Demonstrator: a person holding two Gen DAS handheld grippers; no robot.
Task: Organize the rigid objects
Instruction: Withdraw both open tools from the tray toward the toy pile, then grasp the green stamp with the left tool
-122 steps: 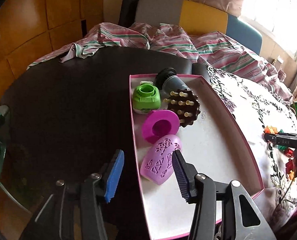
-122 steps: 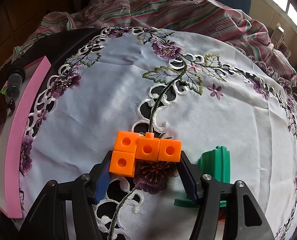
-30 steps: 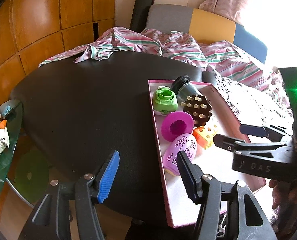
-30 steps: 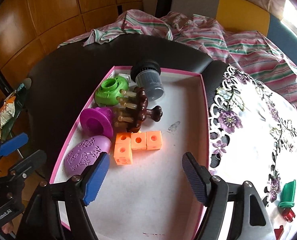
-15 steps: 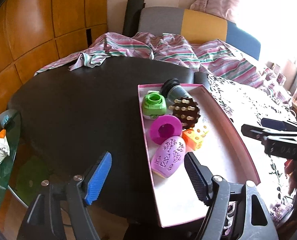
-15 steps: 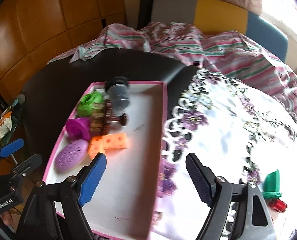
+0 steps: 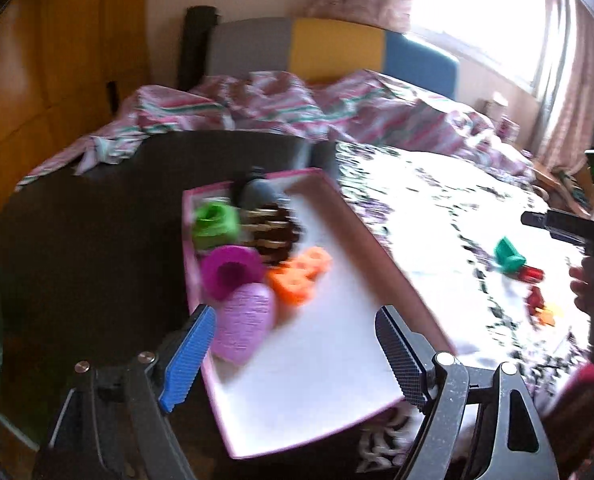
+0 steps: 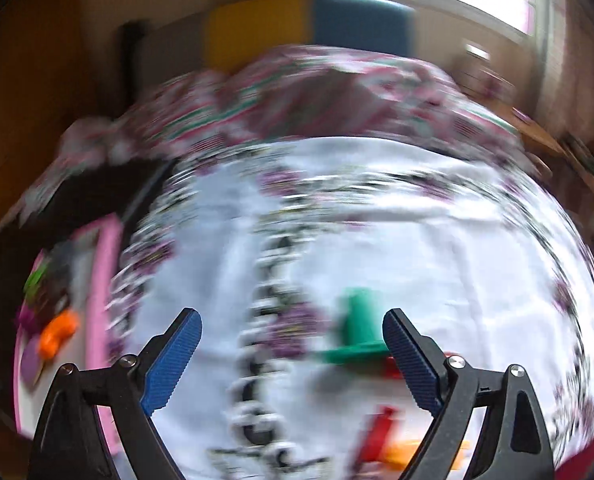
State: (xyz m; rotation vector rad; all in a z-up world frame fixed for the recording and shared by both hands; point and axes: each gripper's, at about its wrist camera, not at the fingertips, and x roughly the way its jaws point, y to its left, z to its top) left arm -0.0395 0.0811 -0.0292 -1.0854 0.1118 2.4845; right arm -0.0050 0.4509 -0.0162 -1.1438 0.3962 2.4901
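— Where do your claws stand?
— Your left gripper (image 7: 297, 356) has just been spreading, nothing between its pads; the pink tray (image 7: 361, 236) with the orange blocks (image 7: 299, 276) lies just ahead.
— And your right?
— Your right gripper (image 8: 293, 354) has been widening too, empty; the green piece (image 8: 359, 330) sits just ahead, nearer its right finger.

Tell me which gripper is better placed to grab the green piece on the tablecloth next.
Right. The right gripper hangs open over the tablecloth with the green piece just inside its jaws. The left gripper is open over the pink tray.
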